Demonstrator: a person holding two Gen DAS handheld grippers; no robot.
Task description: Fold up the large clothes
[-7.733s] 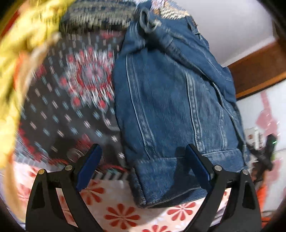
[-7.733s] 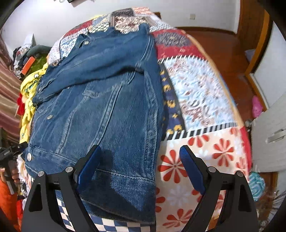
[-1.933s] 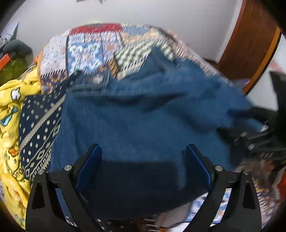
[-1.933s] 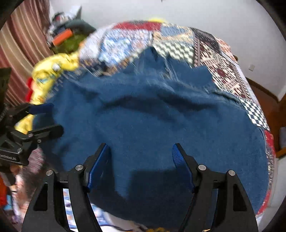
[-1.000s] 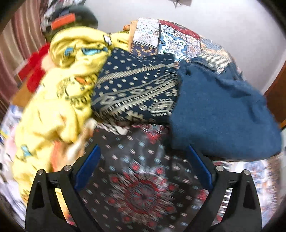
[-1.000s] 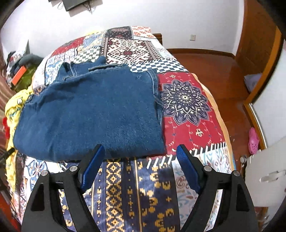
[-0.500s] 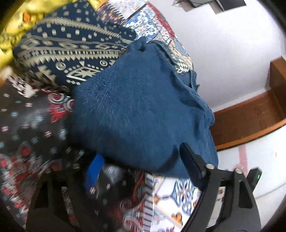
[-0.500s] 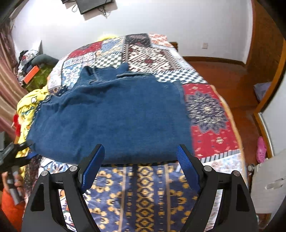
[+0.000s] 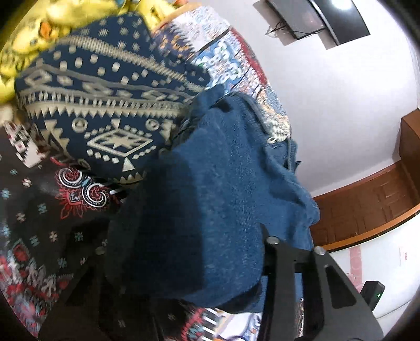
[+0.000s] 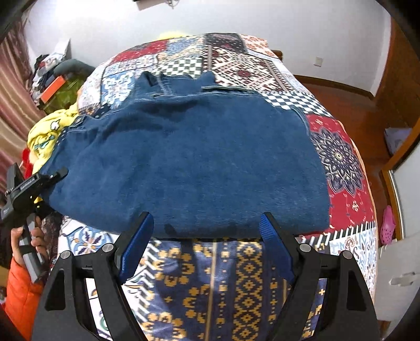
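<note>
A folded blue denim jacket (image 10: 189, 157) lies across the patchwork bedspread (image 10: 338, 157). In the left wrist view its left end (image 9: 210, 209) bulges between my left gripper's (image 9: 183, 233) jaws and hides both pads. Those jaws are closing, with the cloth packed tight between the fingers. In the right wrist view the left gripper (image 10: 39, 181) sits at the jacket's left corner, held by a hand (image 10: 29, 244). My right gripper (image 10: 206, 220) stands open at the jacket's near edge, nothing between its blue pads.
A folded dark blue patterned cloth (image 9: 99, 105) and a yellow printed blanket (image 10: 47, 131) lie left of the jacket. Clutter (image 10: 52, 78) stands by the striped curtain. A wooden door (image 9: 367, 204), a wall television (image 9: 323, 18) and a pink shoe (image 10: 388, 225) lie right.
My left gripper has swung from the dark patterned bedspread onto the jacket's left end, and its jaws have narrowed around the cloth. The right gripper drifted sideways along the jacket's near edge, still open.
</note>
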